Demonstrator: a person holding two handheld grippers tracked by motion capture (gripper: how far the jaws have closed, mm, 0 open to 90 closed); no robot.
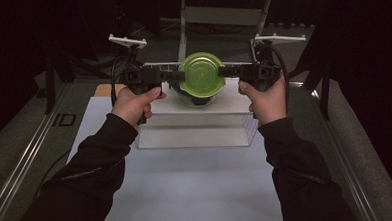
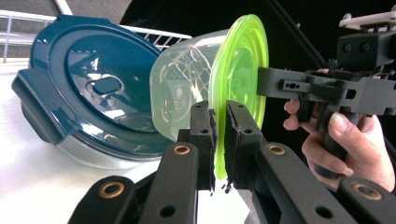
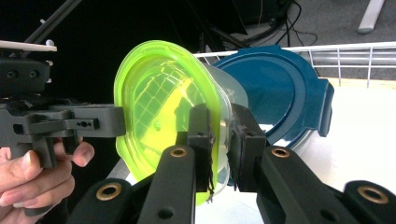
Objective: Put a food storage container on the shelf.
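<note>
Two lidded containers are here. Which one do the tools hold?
The one with the green lid: both tools clamp its rim and hold it in the air. The blue-lidded one rests on the table, untouched.

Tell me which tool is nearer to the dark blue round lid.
Neither clearly: left tool and right tool clamp opposite rims of the green-lidded clear container; dark blue round lid lies below, between them.

High view looks down from above; both claw-mounted views face inward, close on the green-lidded container (image 1: 201, 75).
</note>
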